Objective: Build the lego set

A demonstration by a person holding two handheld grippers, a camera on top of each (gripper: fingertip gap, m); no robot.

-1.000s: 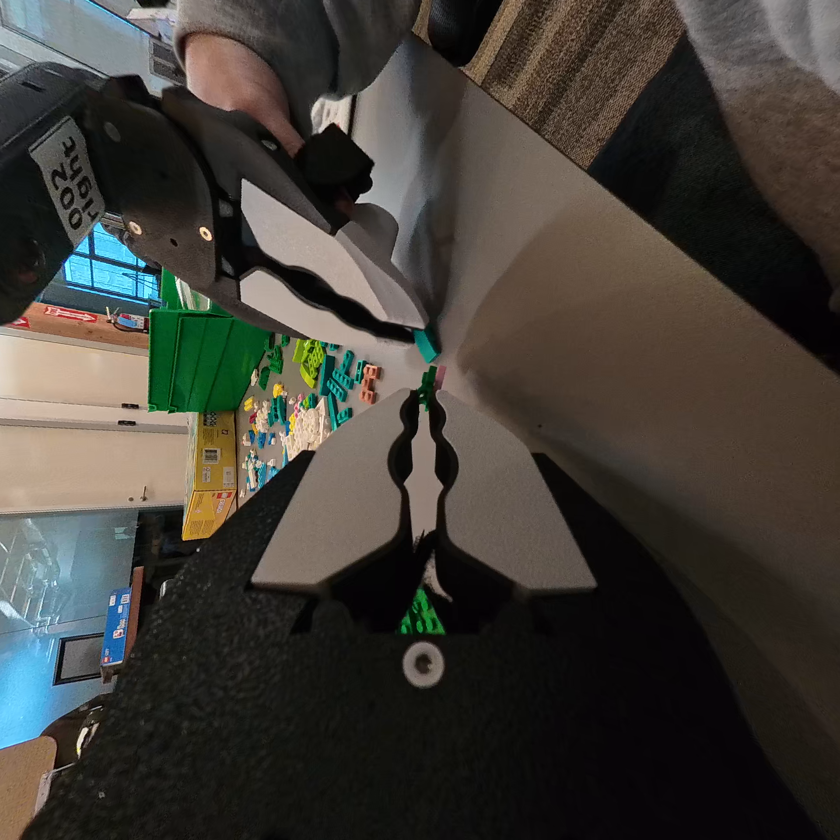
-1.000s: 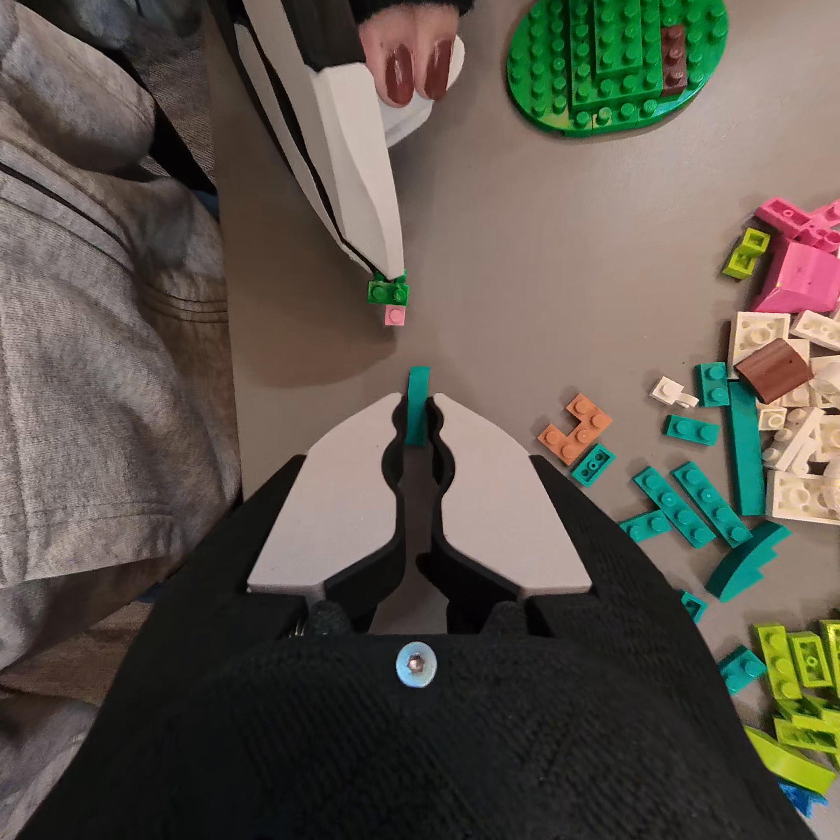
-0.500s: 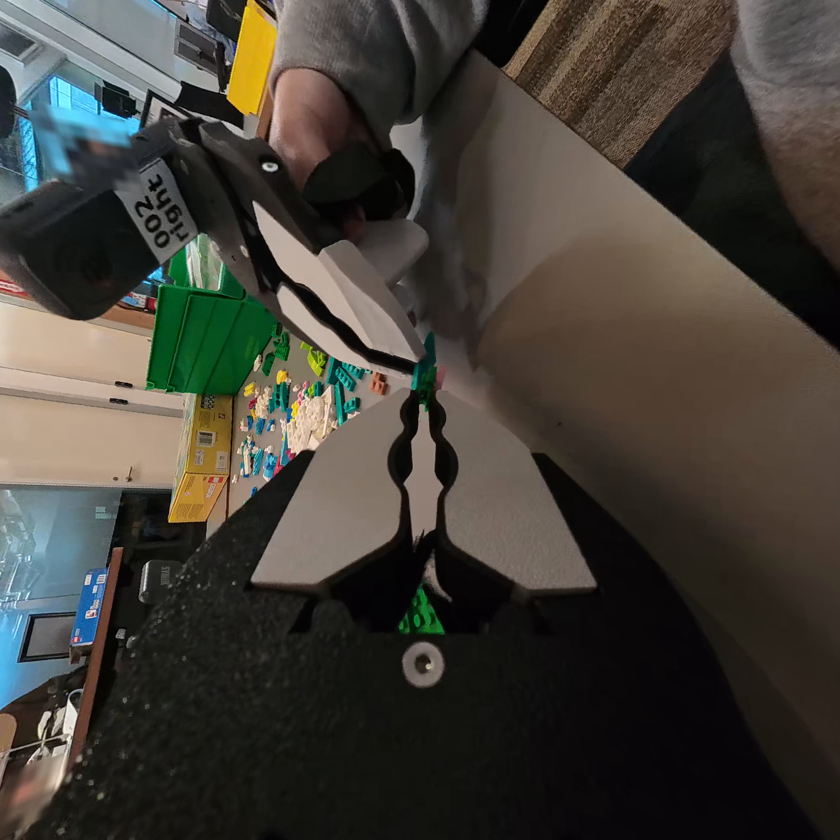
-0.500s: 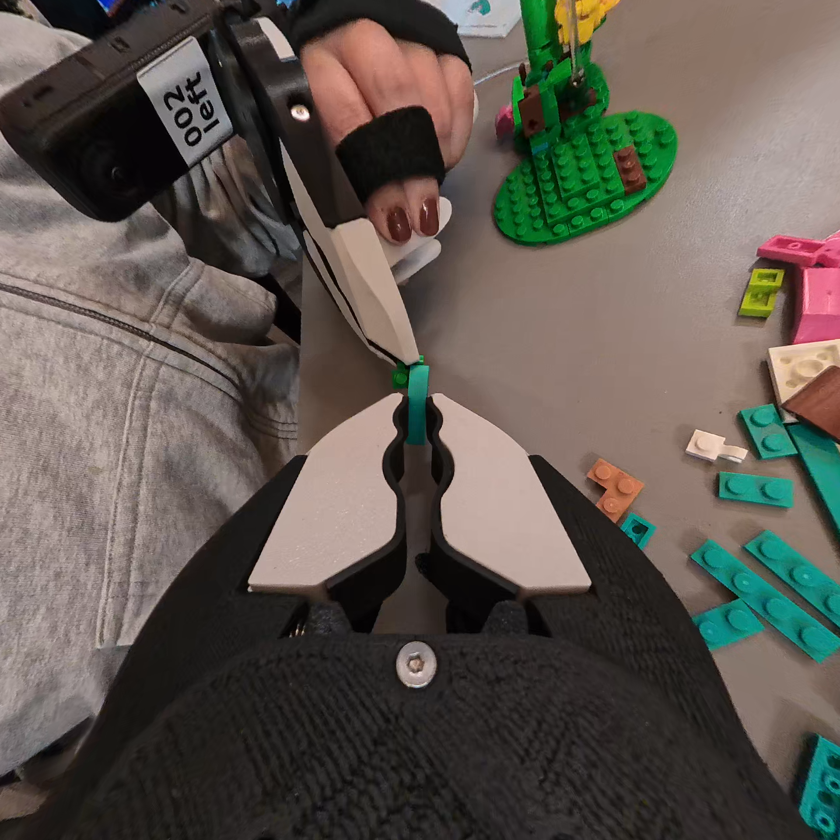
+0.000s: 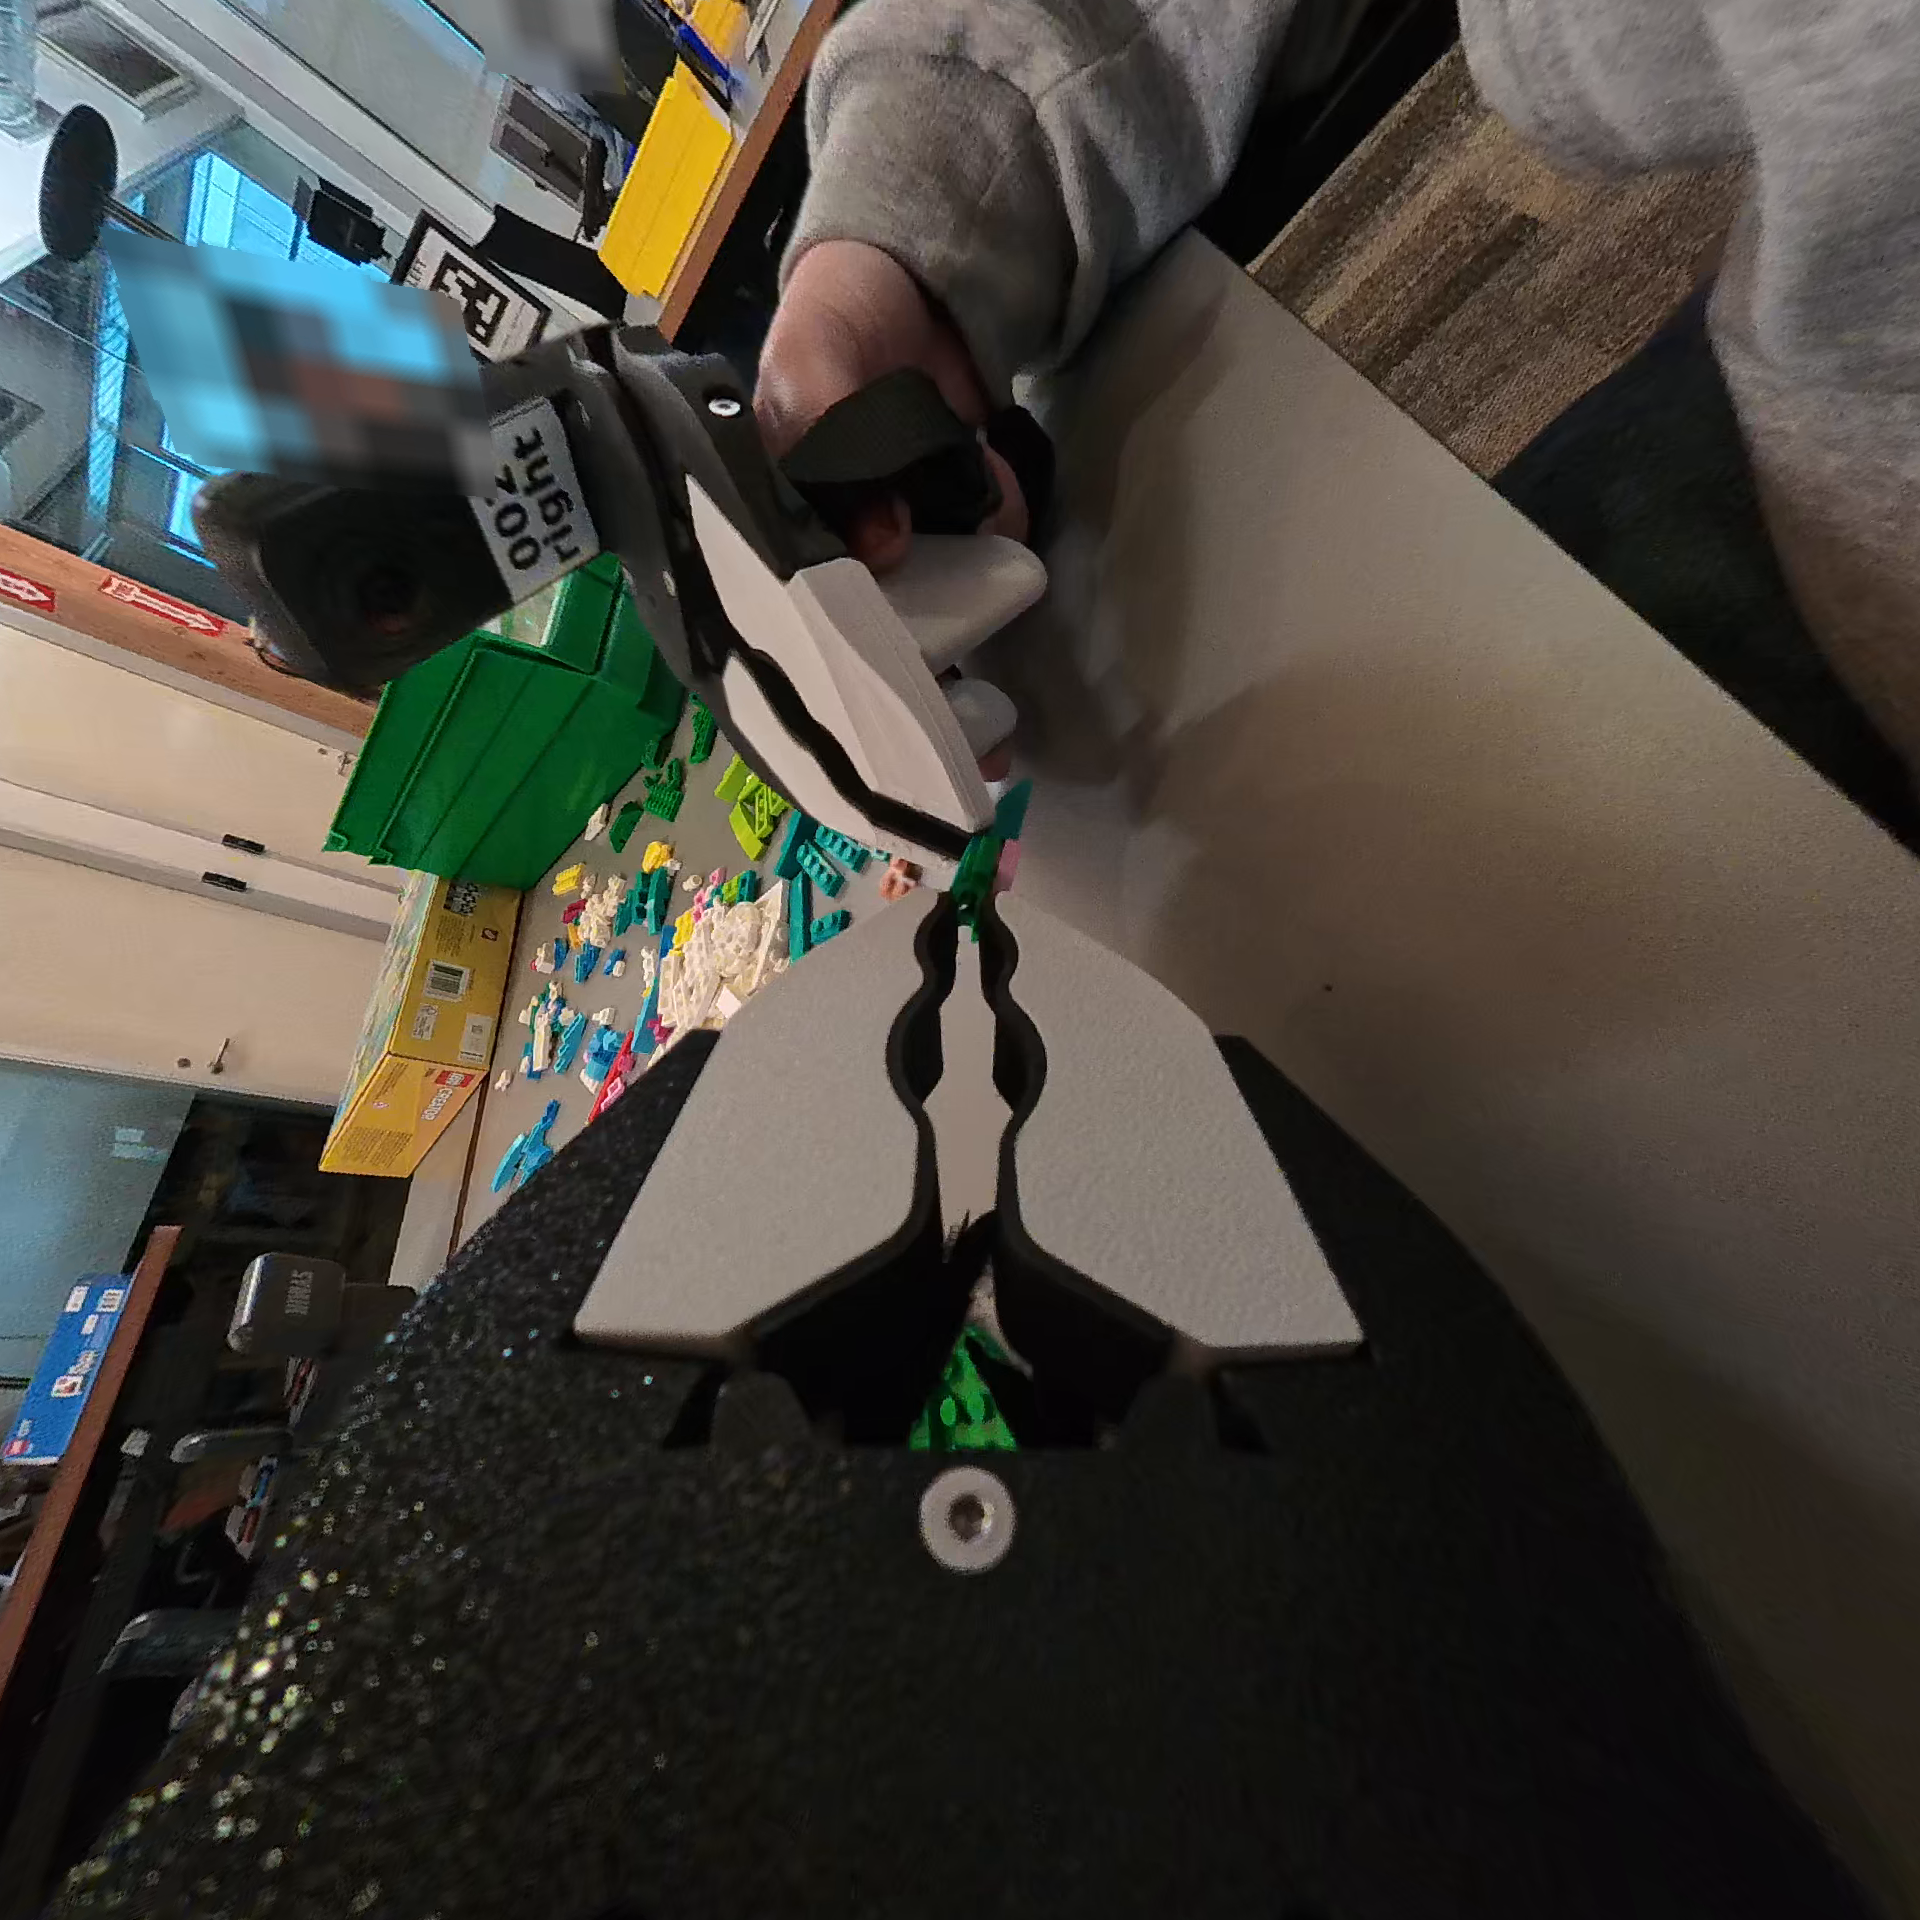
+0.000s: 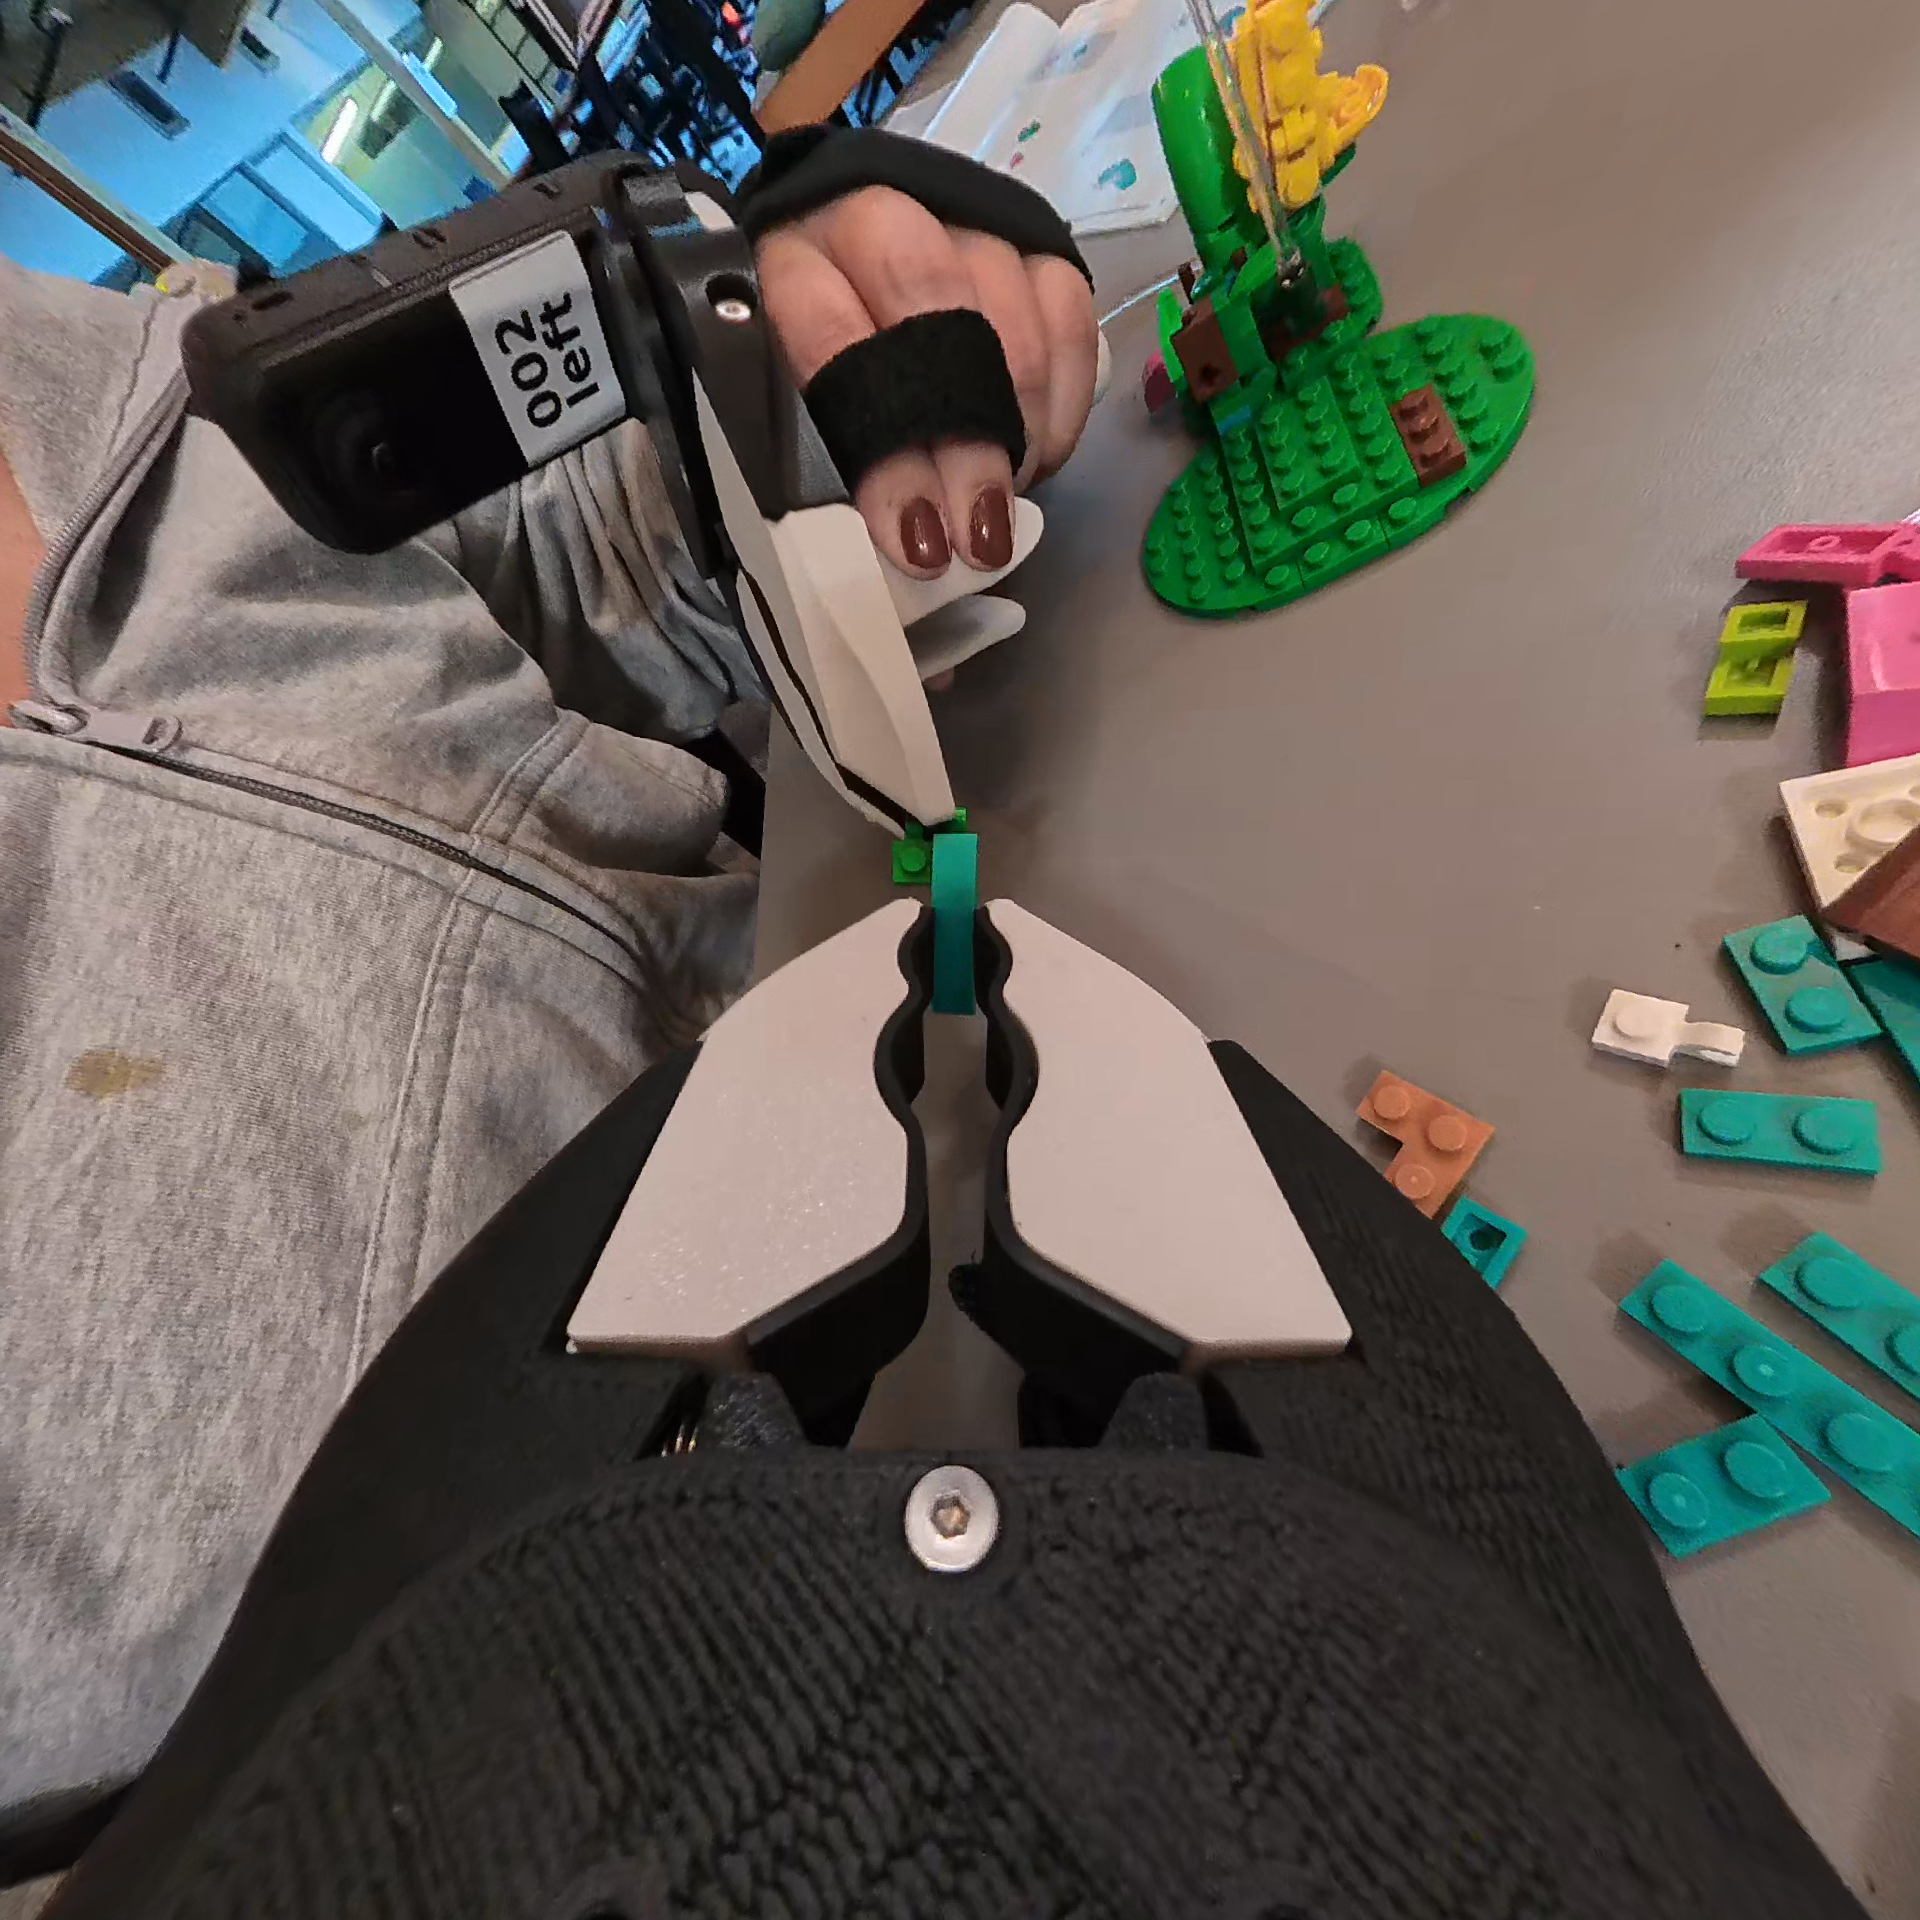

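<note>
My left gripper (image 5: 968,914) is shut on a small green plate (image 5: 975,878) with a pink piece (image 5: 1007,858) stuck to it. The green plate also shows in the right wrist view (image 6: 914,858) at the left gripper's tips (image 6: 928,812). My right gripper (image 6: 953,914) is shut on a teal plate (image 6: 953,925) held on edge. The teal plate's far end lies against the green plate. In the left wrist view the right gripper (image 5: 961,831) comes in from the upper left, and the teal plate (image 5: 1010,808) sticks out past its tips. Both grippers are held above the grey table (image 6: 1351,790) near its edge.
A green oval baseplate (image 6: 1340,468) with a green and yellow plant build stands at the back. Loose teal, white, pink, lime and orange pieces (image 6: 1766,1132) lie to the right. A green bin (image 5: 488,748) and yellow boxes (image 5: 426,1039) stand far off. A person's grey sweatshirt (image 6: 312,831) is on the left.
Both grippers rose from the table and came together. The teal plate, apart from the green plate a second ago, now touches it. Both grasps stayed shut.
</note>
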